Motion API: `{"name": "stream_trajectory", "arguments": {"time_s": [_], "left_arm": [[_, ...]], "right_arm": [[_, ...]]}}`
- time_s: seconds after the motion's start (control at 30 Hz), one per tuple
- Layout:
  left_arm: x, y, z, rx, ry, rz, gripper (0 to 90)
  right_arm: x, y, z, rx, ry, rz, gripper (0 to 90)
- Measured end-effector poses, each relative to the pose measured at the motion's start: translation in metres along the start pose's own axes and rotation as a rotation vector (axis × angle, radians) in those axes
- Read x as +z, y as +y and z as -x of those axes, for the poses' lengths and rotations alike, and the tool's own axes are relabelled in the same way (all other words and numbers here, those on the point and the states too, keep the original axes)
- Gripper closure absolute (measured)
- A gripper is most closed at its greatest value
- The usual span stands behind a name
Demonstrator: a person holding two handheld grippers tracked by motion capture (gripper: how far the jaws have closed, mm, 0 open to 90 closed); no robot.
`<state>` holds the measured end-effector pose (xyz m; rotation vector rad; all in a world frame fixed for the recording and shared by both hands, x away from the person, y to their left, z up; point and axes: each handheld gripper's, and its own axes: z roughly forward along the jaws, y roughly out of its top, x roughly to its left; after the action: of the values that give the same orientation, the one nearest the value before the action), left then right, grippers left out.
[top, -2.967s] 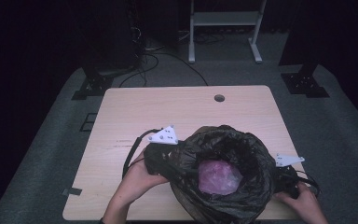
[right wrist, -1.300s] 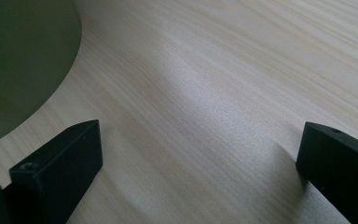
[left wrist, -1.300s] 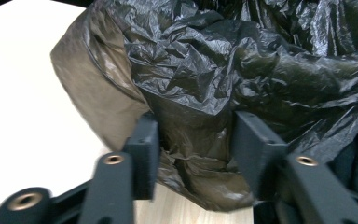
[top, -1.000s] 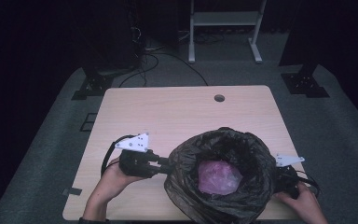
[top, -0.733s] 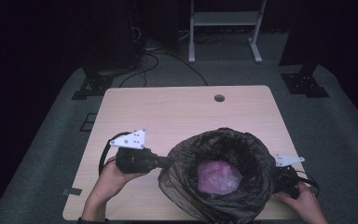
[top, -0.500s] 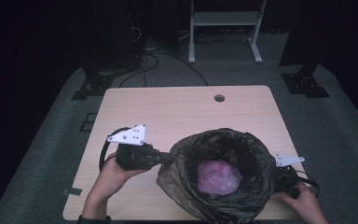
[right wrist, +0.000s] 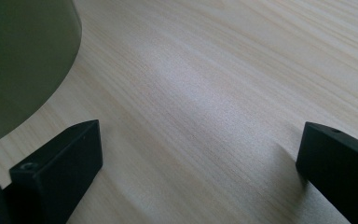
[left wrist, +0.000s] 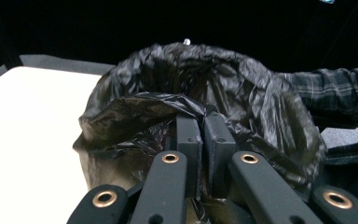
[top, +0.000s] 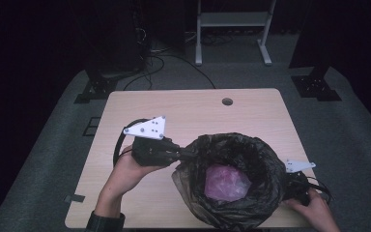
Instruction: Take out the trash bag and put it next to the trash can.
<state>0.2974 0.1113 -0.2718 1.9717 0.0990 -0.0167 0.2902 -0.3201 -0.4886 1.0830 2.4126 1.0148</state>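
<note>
We see the left tongs [top: 186, 154] pressed together on the rim of the black bag [top: 232, 181], a fold of the plastic pinched between the two pads [left wrist: 189, 135]; they have just been closing on it. The bag lines a bin that stands on the counter [top: 188, 113] near its front edge, its mouth wide, with a pink bundle [top: 226, 181] lying inside. The right tongs [right wrist: 196, 186] rest low at the bag's right side, jaws wide apart over bare wood with nothing between them, the bin's pale wall [right wrist: 23, 60] just beside one jaw.
</note>
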Motion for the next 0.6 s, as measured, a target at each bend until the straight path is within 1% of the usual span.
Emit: {"name": "stream_trajectory", "arguments": {"time_s": [0.2,0.6], "left_arm": [[0.017,0.015,-0.002,0.021,-0.027,0.001,86.4],[0.056,0.037,-0.006,0.04,-0.092,0.005,88.7]], "right_arm": [[0.0,0.0,0.0,0.0,0.0,0.0,0.0],[0.0,0.0,0.0,-0.001,0.001,-0.001,0.0]]}}
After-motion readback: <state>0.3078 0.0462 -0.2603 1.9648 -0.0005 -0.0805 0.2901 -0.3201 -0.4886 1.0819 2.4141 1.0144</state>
